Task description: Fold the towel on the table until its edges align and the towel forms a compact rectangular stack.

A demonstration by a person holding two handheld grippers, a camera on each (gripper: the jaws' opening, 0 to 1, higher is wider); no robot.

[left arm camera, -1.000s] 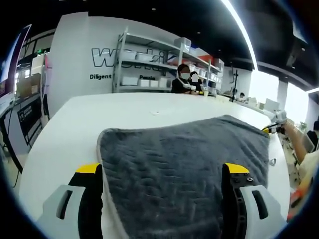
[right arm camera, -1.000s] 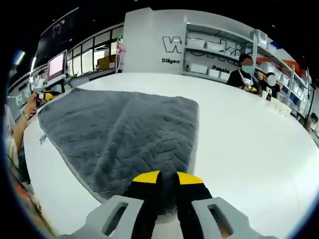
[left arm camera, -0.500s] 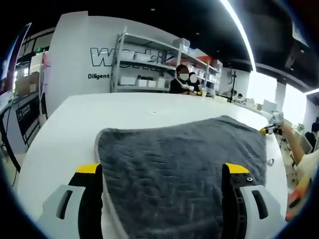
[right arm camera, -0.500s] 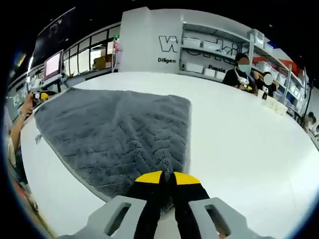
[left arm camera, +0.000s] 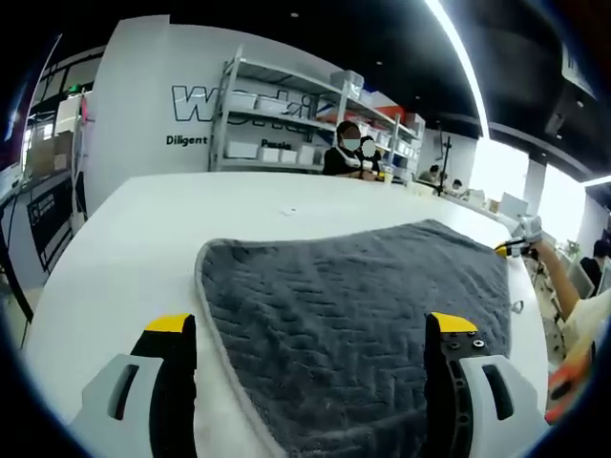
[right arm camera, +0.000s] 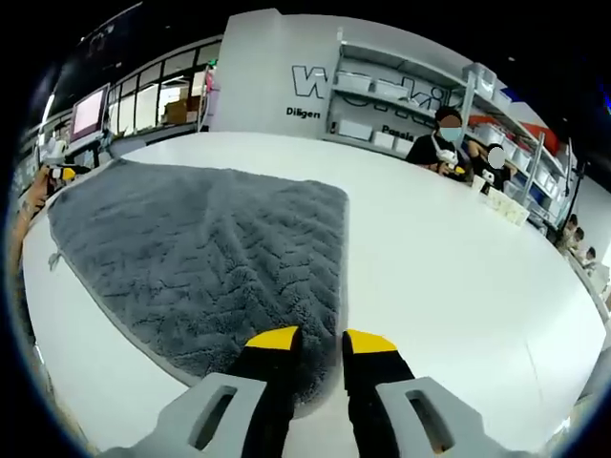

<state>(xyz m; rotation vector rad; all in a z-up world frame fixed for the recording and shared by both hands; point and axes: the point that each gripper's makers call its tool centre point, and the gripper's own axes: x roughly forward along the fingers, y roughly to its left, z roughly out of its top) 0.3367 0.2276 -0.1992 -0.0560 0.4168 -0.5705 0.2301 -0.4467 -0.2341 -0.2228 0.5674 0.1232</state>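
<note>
Towel (left arm camera: 363,315): dark grey, plush, with a raised herringbone or chevron pattern in the pile and a thin paler grey binding running round the edge. It is lying spread flat in a single layer on the white table (left arm camera: 124,248), corners rounded, surface showing faint broad ripples rather than sharp creases. In the right gripper view the same towel (right arm camera: 200,258) is stretching away to the left, its near corner reaching down to the jaw tips and a small loop tag showing at the far left edge.

Left gripper (left arm camera: 310,329): jaws are standing wide apart, yellow-tipped and black-padded on grey bodies, holding nothing. The towel's near edge is lying between and below them; whether the pads are touching the cloth cannot be told.

Right gripper (right arm camera: 310,336): jaws are standing a narrow gap apart, yellow tips not meeting, with the towel's near corner lying in and under that gap. A firm grip on the cloth cannot be confirmed; the jaws are reading as slightly parted.

Surroundings: shelving (left arm camera: 286,124) with white boxes is standing against a grey wall with lettering; two seated people (right arm camera: 458,143) are sitting at the table's far side.
</note>
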